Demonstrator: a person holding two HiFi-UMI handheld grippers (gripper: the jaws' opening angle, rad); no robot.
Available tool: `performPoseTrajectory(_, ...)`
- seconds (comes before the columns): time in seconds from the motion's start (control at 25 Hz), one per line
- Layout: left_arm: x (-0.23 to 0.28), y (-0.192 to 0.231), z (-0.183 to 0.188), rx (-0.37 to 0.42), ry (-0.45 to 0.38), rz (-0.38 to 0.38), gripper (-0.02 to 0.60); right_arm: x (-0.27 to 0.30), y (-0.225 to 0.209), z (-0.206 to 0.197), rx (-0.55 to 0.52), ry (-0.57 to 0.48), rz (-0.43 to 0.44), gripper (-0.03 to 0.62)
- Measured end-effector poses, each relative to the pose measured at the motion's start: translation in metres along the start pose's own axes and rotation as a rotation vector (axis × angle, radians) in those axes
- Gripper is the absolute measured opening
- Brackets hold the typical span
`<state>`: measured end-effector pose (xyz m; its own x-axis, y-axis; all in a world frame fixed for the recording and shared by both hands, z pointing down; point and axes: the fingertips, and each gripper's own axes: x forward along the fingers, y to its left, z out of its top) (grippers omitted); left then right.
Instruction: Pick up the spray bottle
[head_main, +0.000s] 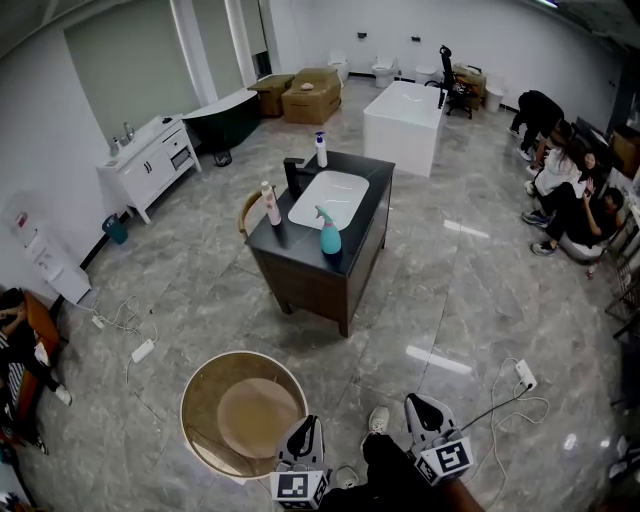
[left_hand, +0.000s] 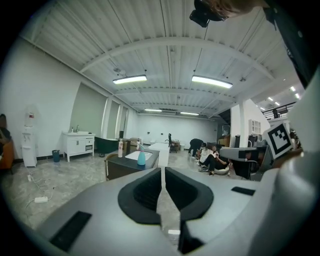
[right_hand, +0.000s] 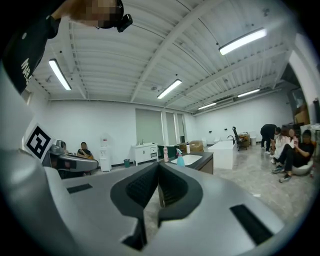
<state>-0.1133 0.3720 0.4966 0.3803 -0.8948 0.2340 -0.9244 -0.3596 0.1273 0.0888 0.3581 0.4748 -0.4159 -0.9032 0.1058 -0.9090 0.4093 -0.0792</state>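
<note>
Left hand-held gripper (head_main: 306, 425) and right hand-held gripper (head_main: 420, 402) low, side by side, near-level, jaws together, empty.

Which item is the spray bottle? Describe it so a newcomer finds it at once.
Find the dark vanity cabinet standing alone mid-floor, with a white basin in its top. The spray bottle stands on the counter at the basin's near end. It alone is teal with a trigger head; the pinkish bottle and the white bottle are paler.
</note>
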Motion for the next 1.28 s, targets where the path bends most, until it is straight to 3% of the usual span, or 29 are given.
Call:
performPoseTrajectory(0.2,0.057,0.02,0.011,0.007,-0.008,0.026,0.032,0.059,-0.033,-0.002,0.003,-0.006,0.011,-0.005)
performPoseTrajectory(0.56,0.178,0.052,0.062,0.04,-0.033,0.083,0.032,0.183,-0.107,0.038,-0.02,-0.045,0.07,-0.005)
performPoseTrajectory(0.68,0.21,0.053,0.072,0.013,-0.041,0.108,0.032,0.212,-0.129,0.046,-0.027,-0.043,0.089,-0.005)
performPoseTrajectory(1.08,0.269,0.069,0.071,-0.034,-0.004,0.16,0.032,0.283,-0.164,0.045,-0.033,-0.006,0.151,-0.005)
performPoseTrajectory(1.28,0.311,0.091,0.077,-0.034,0.004,0.151,0.032,0.324,-0.173,0.043,-0.032,0.002,0.154,-0.005)
